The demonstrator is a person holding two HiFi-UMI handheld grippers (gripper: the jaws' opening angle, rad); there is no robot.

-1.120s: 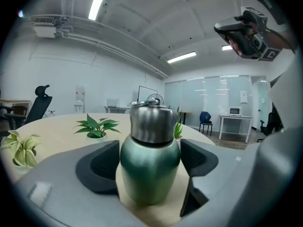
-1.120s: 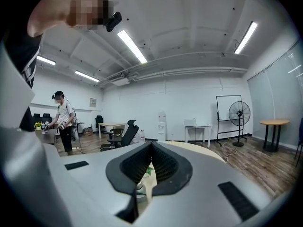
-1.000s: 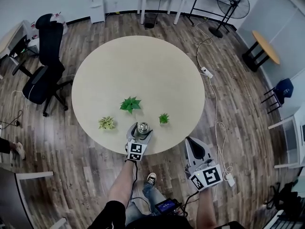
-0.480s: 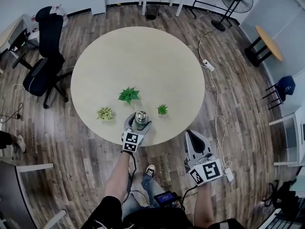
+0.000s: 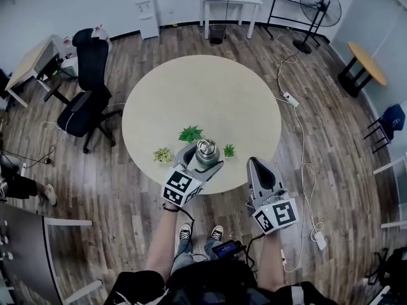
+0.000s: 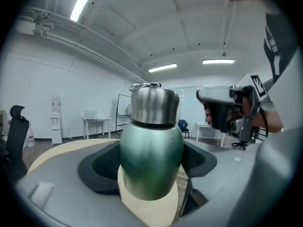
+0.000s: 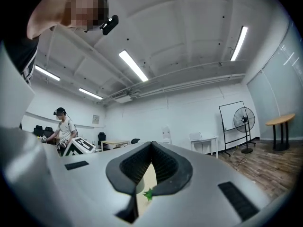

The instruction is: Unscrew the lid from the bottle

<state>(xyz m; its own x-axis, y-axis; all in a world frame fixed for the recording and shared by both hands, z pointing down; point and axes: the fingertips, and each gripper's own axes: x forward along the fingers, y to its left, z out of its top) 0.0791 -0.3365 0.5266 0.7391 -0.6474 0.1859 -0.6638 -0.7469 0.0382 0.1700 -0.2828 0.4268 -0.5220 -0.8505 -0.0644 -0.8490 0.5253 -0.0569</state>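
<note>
Bottle (image 6: 151,150) contents are hidden, since the steel lid (image 6: 154,103) is seated on the green body, with a wire loop seen on top. The bottle is clamped by the left gripper (image 5: 205,157), whose jaws are spread wide with a pad pressed to each side of the body. It is held upright at the 6 o'clock edge of the round table (image 5: 191,94); whether its base rests on the top cannot be told. The right gripper (image 5: 257,165) is carried off the table at 5 o'clock, jaws closed together on nothing (only a sliver of tabletop and a green leaf are glimpsed past them in the right gripper view).

Three small plants are set near the bottle: a leafy plant (image 5: 190,133) at 11 o'clock from it, a pale plant (image 5: 163,154) at 9 o'clock and a tiny plant (image 5: 229,150) at 3 o'clock; their pots are too small to be made out.

Wood flooring surrounds the table. An office chair (image 5: 86,97) is placed at 9 o'clock from the table, a white desk (image 5: 230,2) at 12 o'clock, a standing fan (image 5: 324,8) at 1 o'clock and a small round side table (image 5: 365,65) at 2 o'clock. A cable with a power strip (image 5: 287,98) is laid along the floor at 3 o'clock.

A second person (image 7: 64,126) is seen far off in the right gripper view.
</note>
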